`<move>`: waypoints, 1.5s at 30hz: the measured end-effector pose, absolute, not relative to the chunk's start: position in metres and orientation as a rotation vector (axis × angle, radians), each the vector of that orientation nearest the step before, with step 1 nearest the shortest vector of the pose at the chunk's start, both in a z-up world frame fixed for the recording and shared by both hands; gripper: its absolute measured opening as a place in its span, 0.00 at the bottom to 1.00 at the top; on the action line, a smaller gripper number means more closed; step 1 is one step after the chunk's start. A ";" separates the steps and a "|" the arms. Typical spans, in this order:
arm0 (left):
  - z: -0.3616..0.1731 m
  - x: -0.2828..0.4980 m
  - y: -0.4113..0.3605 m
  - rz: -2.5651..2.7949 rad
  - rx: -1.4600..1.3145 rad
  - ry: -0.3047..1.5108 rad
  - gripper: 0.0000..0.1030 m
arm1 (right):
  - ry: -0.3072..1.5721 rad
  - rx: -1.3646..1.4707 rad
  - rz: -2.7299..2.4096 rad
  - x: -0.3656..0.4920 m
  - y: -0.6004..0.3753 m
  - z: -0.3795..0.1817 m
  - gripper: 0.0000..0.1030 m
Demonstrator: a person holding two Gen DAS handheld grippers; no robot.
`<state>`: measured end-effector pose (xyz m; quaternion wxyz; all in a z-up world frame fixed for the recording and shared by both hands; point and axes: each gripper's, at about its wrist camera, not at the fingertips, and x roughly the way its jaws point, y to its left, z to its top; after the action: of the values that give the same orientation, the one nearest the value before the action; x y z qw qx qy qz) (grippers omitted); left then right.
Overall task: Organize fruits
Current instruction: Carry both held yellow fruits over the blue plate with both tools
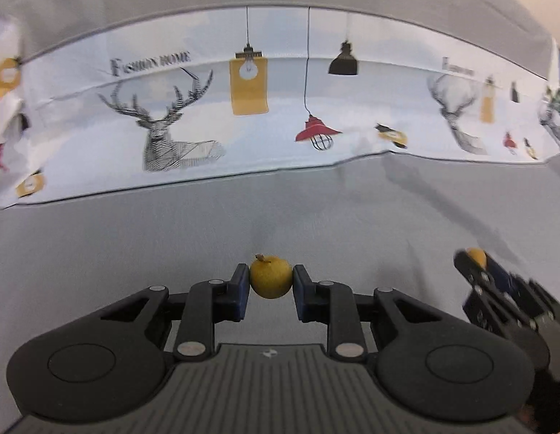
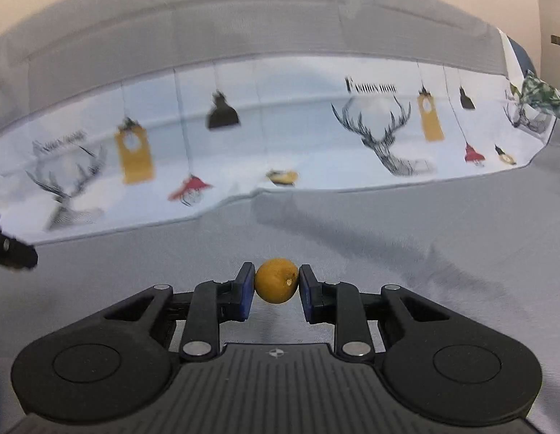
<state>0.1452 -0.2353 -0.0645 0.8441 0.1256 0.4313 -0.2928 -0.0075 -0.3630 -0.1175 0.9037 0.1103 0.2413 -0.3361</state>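
Black linkage arms lead forward to the left gripper [image 1: 271,277], whose blue pads [image 1: 241,289] press on either side of a small yellow fruit [image 1: 271,278] with a short brown stem on top. That fruit sits clamped between the pads above the grey cloth [image 1: 135,238], and whether it touches the cloth cannot be told. At the right edge of the same view, the right gripper [image 1: 477,258] shows blurred, with a bit of yellow at its tip. Seen from its own camera, the right gripper [image 2: 276,282] is closed on an orange-yellow fruit [image 2: 276,280], held the same way between blue pads [image 2: 246,287], its stem end turned right. Farther back lies a white cloth [image 1: 280,108] printed with stags and hanging lamps.
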 end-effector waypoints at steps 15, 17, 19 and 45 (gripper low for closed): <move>0.042 0.006 -0.031 -0.491 0.180 0.851 0.27 | 0.579 0.311 -0.238 -0.121 -0.166 -0.009 0.27; 0.045 -0.007 -0.007 -0.468 0.177 0.858 0.27 | 0.569 0.272 -0.204 -0.128 -0.140 0.003 0.27; 0.048 -0.019 0.014 -0.451 0.169 0.854 0.27 | 0.559 0.242 -0.185 -0.133 -0.121 0.013 0.27; 0.051 -0.070 0.103 -0.373 0.051 0.802 0.27 | 0.569 0.086 -0.107 -0.164 -0.037 0.039 0.27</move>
<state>-0.0699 0.1031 0.0508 0.9034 0.0247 0.3882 -0.1807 -0.1643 -0.0371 0.0386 0.9575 0.0424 0.2803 -0.0526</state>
